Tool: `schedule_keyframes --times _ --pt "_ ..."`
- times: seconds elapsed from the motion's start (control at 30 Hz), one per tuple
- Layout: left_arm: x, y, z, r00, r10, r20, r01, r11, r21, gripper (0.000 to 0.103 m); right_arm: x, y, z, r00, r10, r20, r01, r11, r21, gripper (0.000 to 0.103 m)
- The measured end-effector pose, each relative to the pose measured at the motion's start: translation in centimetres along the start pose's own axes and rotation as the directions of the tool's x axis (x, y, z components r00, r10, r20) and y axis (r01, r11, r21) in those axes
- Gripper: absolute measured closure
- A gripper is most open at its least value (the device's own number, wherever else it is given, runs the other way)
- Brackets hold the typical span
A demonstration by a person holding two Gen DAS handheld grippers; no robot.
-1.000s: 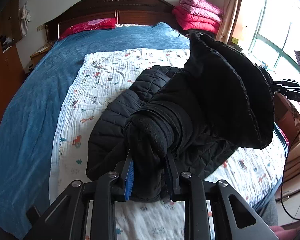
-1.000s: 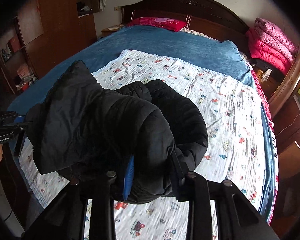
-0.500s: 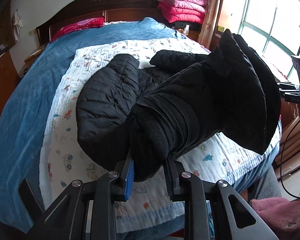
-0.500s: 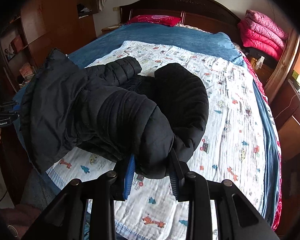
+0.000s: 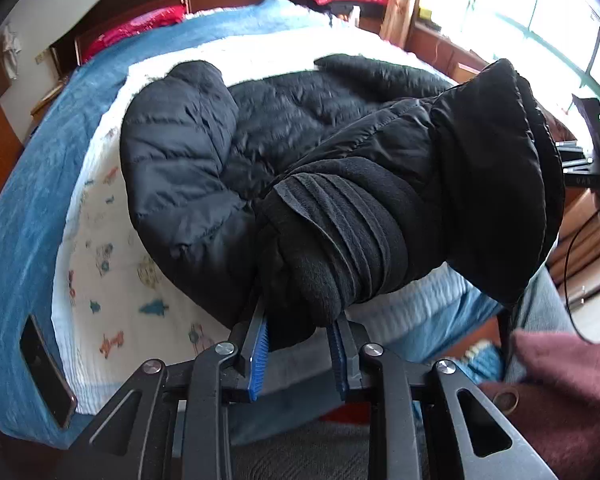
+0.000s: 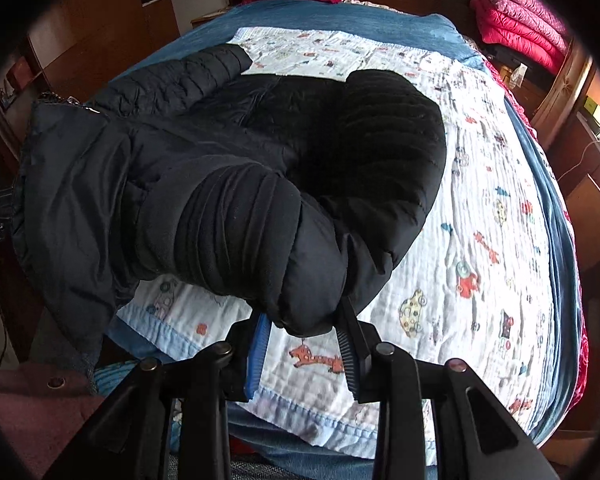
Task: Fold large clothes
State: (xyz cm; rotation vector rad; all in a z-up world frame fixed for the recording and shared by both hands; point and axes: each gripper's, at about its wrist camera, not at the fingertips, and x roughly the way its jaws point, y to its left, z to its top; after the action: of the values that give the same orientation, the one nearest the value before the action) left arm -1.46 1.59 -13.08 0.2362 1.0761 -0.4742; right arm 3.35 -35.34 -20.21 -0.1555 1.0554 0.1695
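A large black quilted puffer jacket [image 5: 204, 152] lies partly on the printed white quilt [image 5: 112, 264] near the foot of the bed, its near edge lifted. My left gripper [image 5: 300, 320] is shut on a bunched black part of the jacket with a fleece lining. My right gripper [image 6: 304, 328] is shut on another bunched part of the same jacket [image 6: 340, 140]. The jacket hangs stretched between the two grippers. A sleeve [image 6: 180, 76] lies out toward the left in the right wrist view.
A blue bedspread [image 5: 24, 208] covers the bed under the quilt [image 6: 480, 240]. A dark phone [image 5: 46, 368] lies at the bed's near left corner. Red folded blankets [image 6: 520, 28] sit by the headboard. Wooden cabinets [image 6: 92, 36] stand at the left, a window [image 5: 540, 12] at the right.
Both grippers have pulled back toward the foot of the bed with the jacket, which has spread wider and flatter across the quilt. Both grips are unchanged.
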Motion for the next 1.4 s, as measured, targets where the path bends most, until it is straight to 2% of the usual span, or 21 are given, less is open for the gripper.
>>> schedule_keyframes --times 0.17,0.33,0.4,0.43,0.47,0.5,0.6,0.77,0.87,1.0,1.17,1.4 --pt "-1.1 0.6 -0.2 0.999 -0.003 -0.035 0.004 1.000 0.016 0.066 -0.9 -0.8 -1.3 0.998 0.000 -0.058 0.000 1.000 0.000 0.063" --pt "-4.5 1.5 1.1 1.000 -0.006 0.025 0.005 1.000 0.025 0.066 -3.3 -1.4 -1.2 0.998 -0.025 -0.065 0.023 0.999 -0.026 0.063" --pt "-5.5 1.7 2.4 0.998 -0.007 0.068 0.006 1.000 0.018 0.063 -4.1 -1.4 -0.2 0.999 0.008 -0.038 -0.009 1.000 -0.023 0.054" --pt "-5.7 1.9 3.0 0.996 -0.013 0.087 0.012 1.000 0.008 0.056 -4.0 -1.3 0.3 1.000 0.015 -0.022 -0.015 1.000 -0.023 0.050" --pt "-5.7 1.9 3.7 0.994 -0.027 0.101 0.027 1.000 -0.004 0.051 -3.8 -1.1 1.0 1.000 0.028 -0.003 -0.028 0.999 -0.021 0.040" --pt "-5.5 1.9 4.3 0.993 -0.047 0.110 0.049 0.999 -0.016 0.051 -3.3 -1.1 1.5 0.999 0.040 0.005 -0.040 0.999 -0.018 0.035" --pt "-3.2 0.8 6.3 0.992 -0.081 0.100 0.083 0.996 -0.019 0.051 -0.8 -0.4 2.9 0.995 0.104 -0.001 -0.104 0.995 0.000 0.035" --pt "2.3 -0.5 7.8 0.993 -0.119 0.017 0.120 0.991 -0.057 0.051 4.9 0.9 2.5 0.986 0.123 -0.111 -0.123 0.992 0.009 0.034" --pt "5.8 -0.4 7.3 0.992 -0.113 -0.061 0.107 0.991 -0.084 0.051 7.4 1.3 1.4 0.981 0.106 -0.164 -0.106 0.994 0.011 0.034" --pt "9.2 0.1 6.1 0.983 -0.101 -0.151 0.084 0.990 -0.117 0.051 8.7 0.6 1.0 0.972 0.136 -0.189 -0.128 0.990 0.053 0.034" --pt "10.3 0.2 5.6 0.982 -0.088 -0.165 0.070 0.991 -0.112 0.051 7.2 -1.3 3.0 0.983 0.131 -0.131 -0.124 0.990 0.062 0.035" --pt "11.2 0.8 5.2 0.977 -0.110 -0.185 0.081 0.984 -0.159 0.050 6.7 -8.7 7.7 0.995 0.094 -0.041 -0.085 0.977 0.194 0.034"
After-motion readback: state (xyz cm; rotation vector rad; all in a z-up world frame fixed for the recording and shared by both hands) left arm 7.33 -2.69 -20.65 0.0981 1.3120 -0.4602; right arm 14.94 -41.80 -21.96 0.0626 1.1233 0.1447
